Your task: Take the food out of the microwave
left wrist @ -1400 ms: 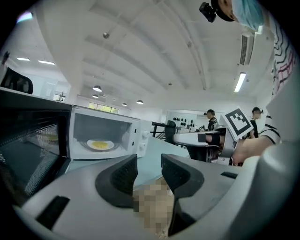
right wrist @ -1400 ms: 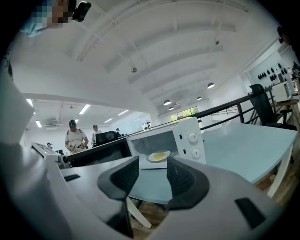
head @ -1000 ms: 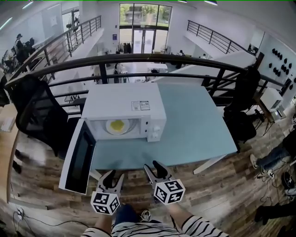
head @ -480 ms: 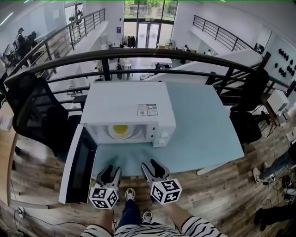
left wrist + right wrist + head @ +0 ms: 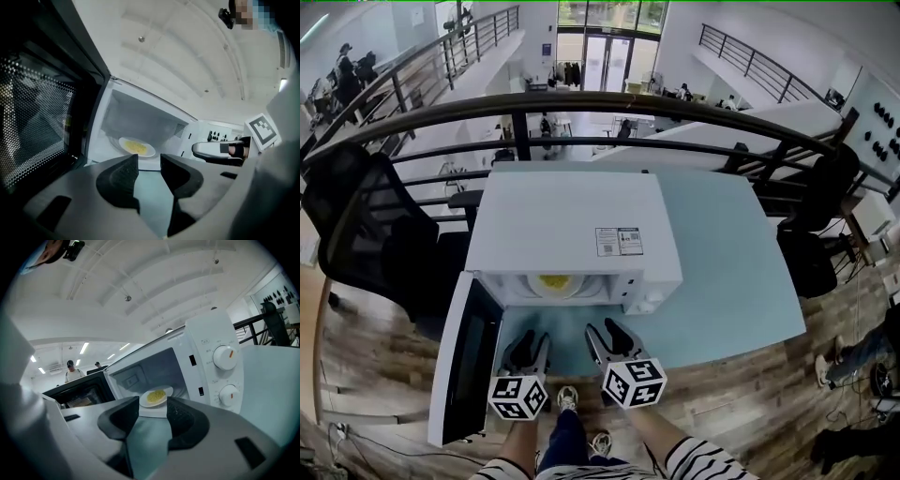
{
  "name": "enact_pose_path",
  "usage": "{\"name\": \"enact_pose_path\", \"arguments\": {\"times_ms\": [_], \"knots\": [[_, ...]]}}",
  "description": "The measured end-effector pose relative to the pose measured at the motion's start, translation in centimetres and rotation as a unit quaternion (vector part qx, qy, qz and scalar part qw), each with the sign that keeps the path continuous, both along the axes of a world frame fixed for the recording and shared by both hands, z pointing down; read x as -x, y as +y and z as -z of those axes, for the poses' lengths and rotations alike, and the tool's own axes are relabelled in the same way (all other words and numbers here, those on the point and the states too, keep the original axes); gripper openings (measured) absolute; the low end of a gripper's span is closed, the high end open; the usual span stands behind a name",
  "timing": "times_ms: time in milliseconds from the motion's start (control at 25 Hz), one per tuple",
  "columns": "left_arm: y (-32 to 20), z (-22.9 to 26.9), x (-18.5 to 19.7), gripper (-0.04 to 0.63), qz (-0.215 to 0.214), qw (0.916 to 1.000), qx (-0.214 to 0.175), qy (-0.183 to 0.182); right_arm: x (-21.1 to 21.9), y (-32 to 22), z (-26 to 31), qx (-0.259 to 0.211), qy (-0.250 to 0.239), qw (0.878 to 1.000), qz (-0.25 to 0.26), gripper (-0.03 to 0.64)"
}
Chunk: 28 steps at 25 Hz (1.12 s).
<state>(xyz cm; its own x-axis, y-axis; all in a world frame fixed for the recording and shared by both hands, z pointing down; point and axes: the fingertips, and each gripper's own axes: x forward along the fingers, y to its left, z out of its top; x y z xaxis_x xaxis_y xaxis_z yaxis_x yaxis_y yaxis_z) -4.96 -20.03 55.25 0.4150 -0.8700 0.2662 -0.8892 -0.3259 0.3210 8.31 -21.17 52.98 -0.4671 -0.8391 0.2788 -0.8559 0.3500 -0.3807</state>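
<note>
Both left gripper (image 5: 532, 339) and right gripper (image 5: 604, 329) closer to microwave (image 5: 572, 225) than before, jaws apart, empty, food (image 5: 553, 280) inside

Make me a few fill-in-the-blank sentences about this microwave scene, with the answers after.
The microwave door stands ___.
The plate of yellow food sits ___ the microwave.
The microwave's panel has ___ knobs.
The left hand-held gripper and right hand-held gripper both hold ___.
Missing words: open; inside; two; nothing.
</note>
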Motion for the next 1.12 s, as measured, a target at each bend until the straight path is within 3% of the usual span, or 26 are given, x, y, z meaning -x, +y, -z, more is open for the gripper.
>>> {"name": "enact_pose_path", "arguments": {"times_ms": [480, 720, 1120], "knots": [[-6.3, -1.4, 2.1, 0.156, 0.032, 0.9994, 0.005, 0.010, 1.4, -6.9, -2.3, 0.020, -0.003, 1.000, -0.020, 0.179], [-8.8, -1.9, 2.1, 0.156, 0.031, 0.9993, 0.012, 0.019, 1.8, -9.4, -3.0, 0.028, -0.010, 0.999, -0.040, 0.178], [-11.7, -3.1, 2.4, 0.156, 0.029, 0.9991, 0.030, 0.006, 2.2, -12.1, -5.1, 0.042, -0.008, 0.997, -0.069, 0.178]]}}
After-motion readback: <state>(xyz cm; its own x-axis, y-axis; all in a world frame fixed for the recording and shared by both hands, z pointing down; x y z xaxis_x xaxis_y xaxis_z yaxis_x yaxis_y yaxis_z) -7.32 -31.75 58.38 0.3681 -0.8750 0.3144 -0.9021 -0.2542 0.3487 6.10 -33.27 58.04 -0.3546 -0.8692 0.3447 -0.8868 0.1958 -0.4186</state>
